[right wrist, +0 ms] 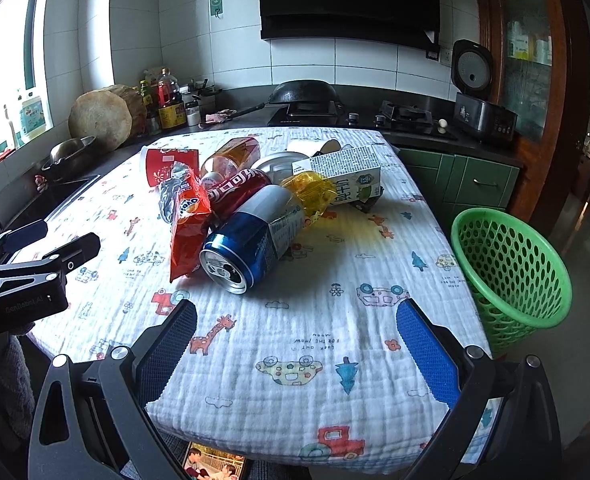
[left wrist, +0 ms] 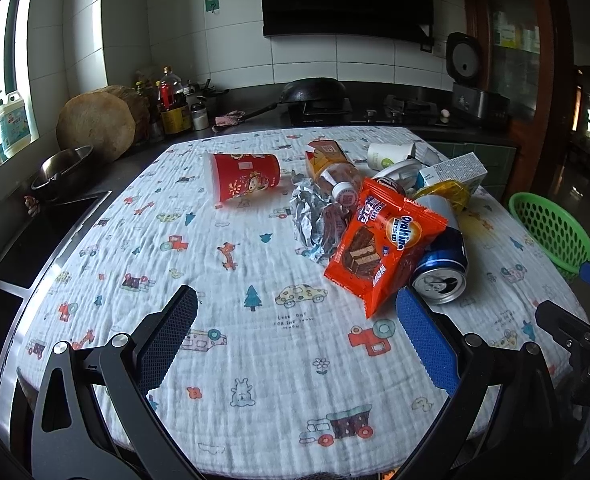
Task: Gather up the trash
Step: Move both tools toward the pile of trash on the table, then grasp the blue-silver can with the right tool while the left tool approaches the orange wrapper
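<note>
I hold both the left gripper (left wrist: 297, 332) and right gripper (right wrist: 297, 340) wide and empty, low in frame; the blue can (right wrist: 251, 240) lies nearest, basket (right wrist: 511, 272) waiting at right for drops.

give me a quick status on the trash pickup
Both tongs, left and right, open, empty, over cloth. Trash pile untouched; blue can nearest. Green basket beside table, path clear.

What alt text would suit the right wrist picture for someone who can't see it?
A pile of trash, with a blue can and an orange snack packet nearest, lies on a cartoon-print tablecloth. The open right tool hovers in front; a green basket stands beside the table.
</note>
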Demonstrator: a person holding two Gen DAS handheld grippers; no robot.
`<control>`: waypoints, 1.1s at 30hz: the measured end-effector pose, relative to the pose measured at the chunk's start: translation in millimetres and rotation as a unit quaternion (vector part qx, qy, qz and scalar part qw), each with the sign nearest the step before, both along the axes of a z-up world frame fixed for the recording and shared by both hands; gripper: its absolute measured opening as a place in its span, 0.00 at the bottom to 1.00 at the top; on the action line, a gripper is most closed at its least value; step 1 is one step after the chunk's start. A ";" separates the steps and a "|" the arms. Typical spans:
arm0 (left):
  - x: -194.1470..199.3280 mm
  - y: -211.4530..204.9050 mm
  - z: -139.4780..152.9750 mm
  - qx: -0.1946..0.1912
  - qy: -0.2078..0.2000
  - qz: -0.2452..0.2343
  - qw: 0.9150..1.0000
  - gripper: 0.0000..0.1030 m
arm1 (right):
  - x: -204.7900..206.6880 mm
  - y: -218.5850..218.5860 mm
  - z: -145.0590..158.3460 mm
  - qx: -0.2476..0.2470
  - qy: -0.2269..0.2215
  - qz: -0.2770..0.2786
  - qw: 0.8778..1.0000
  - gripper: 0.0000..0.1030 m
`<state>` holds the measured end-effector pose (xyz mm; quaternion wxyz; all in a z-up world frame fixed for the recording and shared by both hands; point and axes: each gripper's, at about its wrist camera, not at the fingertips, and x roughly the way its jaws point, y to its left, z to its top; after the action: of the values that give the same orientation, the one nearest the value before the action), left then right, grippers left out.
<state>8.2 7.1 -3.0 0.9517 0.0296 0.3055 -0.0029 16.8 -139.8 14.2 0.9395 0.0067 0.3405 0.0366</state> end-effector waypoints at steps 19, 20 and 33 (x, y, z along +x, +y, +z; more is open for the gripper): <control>14.0 8.0 2.7 0.003 0.000 0.008 1.000 0.95 | 18.8 4.3 -0.1 -0.009 0.006 0.012 1.000 0.94; 15.1 8.9 2.6 0.002 0.001 0.008 1.000 0.95 | 20.8 4.8 -0.1 -0.008 0.007 0.014 1.000 0.94; 26.4 22.8 -2.5 0.002 0.006 0.013 1.000 0.95 | 68.2 6.4 -5.1 0.016 0.046 0.024 0.999 0.94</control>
<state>34.6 29.9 -5.5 0.9498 0.0271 0.3116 0.0097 85.0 -133.4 9.1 0.9216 0.0154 0.3825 0.0639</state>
